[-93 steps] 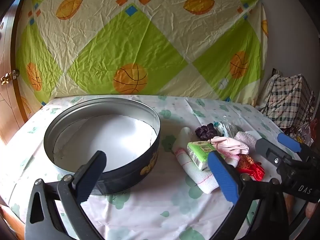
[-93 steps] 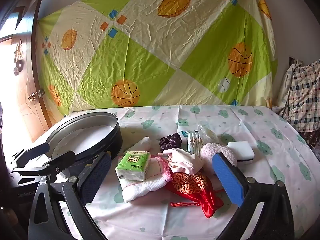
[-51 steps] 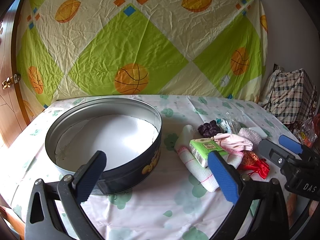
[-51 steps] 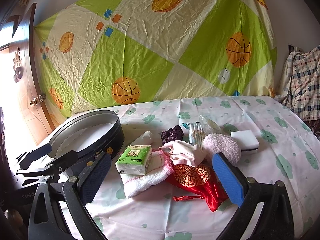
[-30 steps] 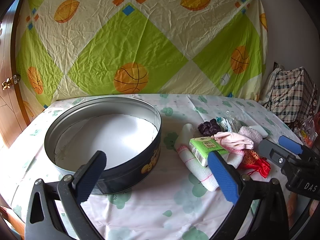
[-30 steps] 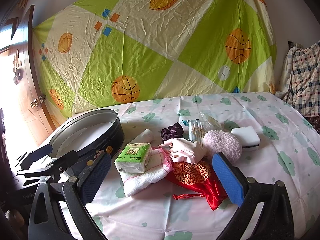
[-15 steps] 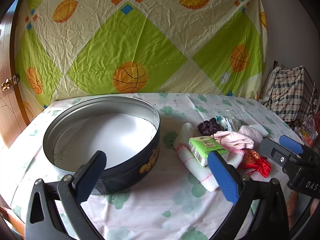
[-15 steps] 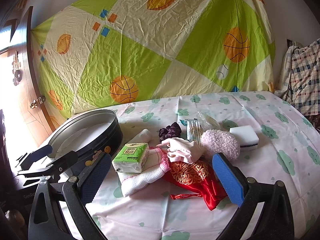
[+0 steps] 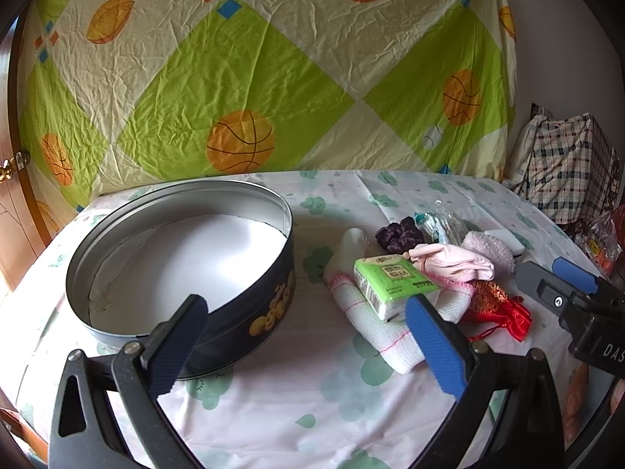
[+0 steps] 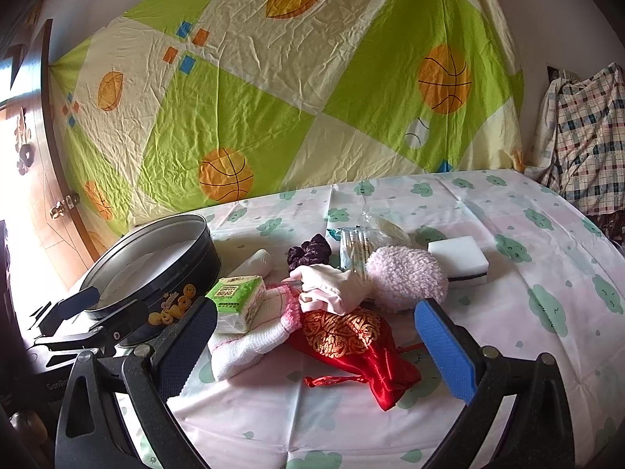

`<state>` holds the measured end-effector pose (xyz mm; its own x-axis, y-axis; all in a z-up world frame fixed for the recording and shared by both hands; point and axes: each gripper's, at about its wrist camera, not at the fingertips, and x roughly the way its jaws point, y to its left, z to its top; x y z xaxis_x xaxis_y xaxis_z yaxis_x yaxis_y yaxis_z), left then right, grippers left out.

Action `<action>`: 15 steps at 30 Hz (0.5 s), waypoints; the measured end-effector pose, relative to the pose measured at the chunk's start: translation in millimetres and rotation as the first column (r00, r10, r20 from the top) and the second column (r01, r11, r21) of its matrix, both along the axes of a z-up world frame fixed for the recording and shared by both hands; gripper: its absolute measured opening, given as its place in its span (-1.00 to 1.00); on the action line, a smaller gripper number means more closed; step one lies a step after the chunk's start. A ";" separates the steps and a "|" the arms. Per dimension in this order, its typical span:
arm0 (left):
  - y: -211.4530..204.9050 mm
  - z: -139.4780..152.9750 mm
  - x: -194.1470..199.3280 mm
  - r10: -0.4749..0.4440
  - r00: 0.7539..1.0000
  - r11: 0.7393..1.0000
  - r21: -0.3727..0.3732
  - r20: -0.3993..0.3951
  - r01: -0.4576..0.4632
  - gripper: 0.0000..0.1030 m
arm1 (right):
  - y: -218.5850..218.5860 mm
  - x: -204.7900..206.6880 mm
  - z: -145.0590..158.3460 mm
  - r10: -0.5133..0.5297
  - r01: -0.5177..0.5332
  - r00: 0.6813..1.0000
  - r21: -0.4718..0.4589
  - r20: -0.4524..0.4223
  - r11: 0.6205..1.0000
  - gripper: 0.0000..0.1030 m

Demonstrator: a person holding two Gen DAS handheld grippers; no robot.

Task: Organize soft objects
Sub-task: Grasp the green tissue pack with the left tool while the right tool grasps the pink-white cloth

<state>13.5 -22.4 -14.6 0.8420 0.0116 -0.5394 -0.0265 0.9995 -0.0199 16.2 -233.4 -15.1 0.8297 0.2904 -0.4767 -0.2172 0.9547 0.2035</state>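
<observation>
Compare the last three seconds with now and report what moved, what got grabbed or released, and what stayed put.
Nothing was taken hold of or let go. Only the views drifted slightly: both the left gripper and right gripper hang open and empty above the table. The round tin, tissue pack, white towel, red pouch and the other soft things lie where they were.

Counter (image 10: 508, 351), covered by a cloth. Left: round tin (image 9: 250, 312), open-topped, a paper liner (image 9: 187, 258) in it. Right of tin, a heap: tissue pack (image 10: 238, 297) on folded towel (image 10: 250, 340); drawstring pouch (image 10: 359, 340) right of towel, at the front; glove (image 10: 332, 285) on the pouch's rear edge; fluffy puff (image 10: 406, 277) right of glove, sponge block (image 10: 459, 258) just behind it; scrunchie (image 10: 308, 252) and swab packet (image 10: 353, 250) at the rear. Hanging sheet (image 9: 250, 78) behind counter; checked bag (image 9: 566, 172) far right.
</observation>
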 end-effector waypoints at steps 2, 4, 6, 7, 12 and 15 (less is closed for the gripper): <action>-4.9 -2.6 4.4 -0.009 1.000 1.000 0.005 -0.012 0.009 0.99 | -2.7 0.9 -1.9 -0.014 0.014 1.000 -0.007 -0.002 1.000 0.99; -11.1 -5.1 9.2 -0.029 0.999 1.000 0.007 -0.022 0.029 0.99 | -5.7 3.3 -4.2 -0.024 0.024 1.000 -0.012 -0.005 1.000 0.99; -19.0 -4.8 13.1 -0.049 0.999 0.999 0.013 -0.023 0.049 0.99 | -11.9 7.6 -8.7 -0.038 0.038 0.999 -0.014 -0.015 0.999 0.99; -24.0 -4.8 15.1 -0.059 0.998 0.998 0.020 -0.020 0.059 0.99 | -12.3 7.8 -9.5 -0.040 0.040 0.999 -0.015 -0.016 0.999 0.99; -48.4 -9.3 36.2 -0.097 0.995 0.993 0.066 -0.039 0.099 0.99 | -30.3 15.5 -19.0 -0.078 0.078 0.996 -0.004 -0.034 0.997 0.99; -56.9 -16.9 51.6 -0.115 0.991 0.990 0.071 -0.069 0.120 0.96 | -40.2 18.0 -23.4 -0.098 0.098 0.995 -0.005 -0.036 0.995 0.99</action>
